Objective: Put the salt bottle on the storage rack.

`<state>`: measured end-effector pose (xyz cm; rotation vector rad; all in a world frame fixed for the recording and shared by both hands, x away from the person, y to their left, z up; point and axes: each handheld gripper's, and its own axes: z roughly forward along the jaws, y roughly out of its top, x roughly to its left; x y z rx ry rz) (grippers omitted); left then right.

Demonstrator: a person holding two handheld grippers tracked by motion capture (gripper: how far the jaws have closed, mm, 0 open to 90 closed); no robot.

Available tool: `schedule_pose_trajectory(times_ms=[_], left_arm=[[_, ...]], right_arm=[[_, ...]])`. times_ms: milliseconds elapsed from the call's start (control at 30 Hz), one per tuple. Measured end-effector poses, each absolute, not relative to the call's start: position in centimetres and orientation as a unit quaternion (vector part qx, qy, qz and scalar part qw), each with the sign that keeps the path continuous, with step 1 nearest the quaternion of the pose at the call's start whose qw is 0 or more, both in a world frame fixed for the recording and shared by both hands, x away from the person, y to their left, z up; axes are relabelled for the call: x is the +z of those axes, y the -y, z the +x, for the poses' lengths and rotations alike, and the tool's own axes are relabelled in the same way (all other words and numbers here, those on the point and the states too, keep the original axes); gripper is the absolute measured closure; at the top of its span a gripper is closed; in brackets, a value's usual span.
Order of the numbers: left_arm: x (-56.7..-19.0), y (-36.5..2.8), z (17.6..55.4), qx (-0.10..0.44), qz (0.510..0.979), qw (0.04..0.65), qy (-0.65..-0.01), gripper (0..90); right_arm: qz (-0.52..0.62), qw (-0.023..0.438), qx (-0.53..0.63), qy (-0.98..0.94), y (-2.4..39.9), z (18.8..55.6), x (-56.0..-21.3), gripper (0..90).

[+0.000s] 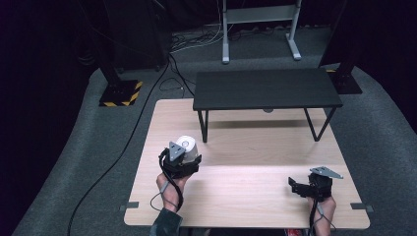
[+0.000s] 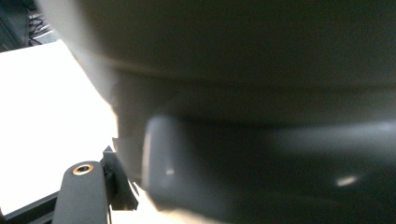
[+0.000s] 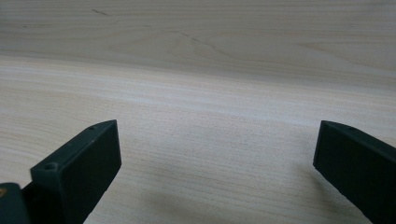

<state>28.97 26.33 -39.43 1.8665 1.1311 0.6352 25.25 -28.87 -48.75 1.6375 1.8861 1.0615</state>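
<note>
A pale grey, round cup-like vessel [image 1: 187, 144] hangs just above the left part of the wooden table [image 1: 246, 196]. My left gripper [image 1: 187, 156] is shut on it from the near side. In the left gripper view that vessel [image 2: 243, 116] is blurred and very close, with one black finger [image 2: 81, 196] at the lower left; the other finger is hidden. My right gripper [image 1: 294, 186] hovers low over the right part of the table and points left. Its jaws [image 3: 215, 172] stand wide apart with only bare wood between them.
A low black bench [image 1: 265, 88] stands across the back of the table. On the carpet beyond it are a stand with a yellow-and-black base [image 1: 120, 93], a grey metal frame [image 1: 260, 29] and a cable [image 1: 123, 147] along the left.
</note>
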Motion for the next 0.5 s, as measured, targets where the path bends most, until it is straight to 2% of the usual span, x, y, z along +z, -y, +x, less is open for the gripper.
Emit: schedule_pose_trajectory(times_ms=[500], left_arm=[[-38.4,-25.7,30.7,0.252,0.753,0.418,-0.442,29.7]], right_arm=[[0.589,0.211,0.380,-0.681,28.9,25.3,-48.7,0.0]])
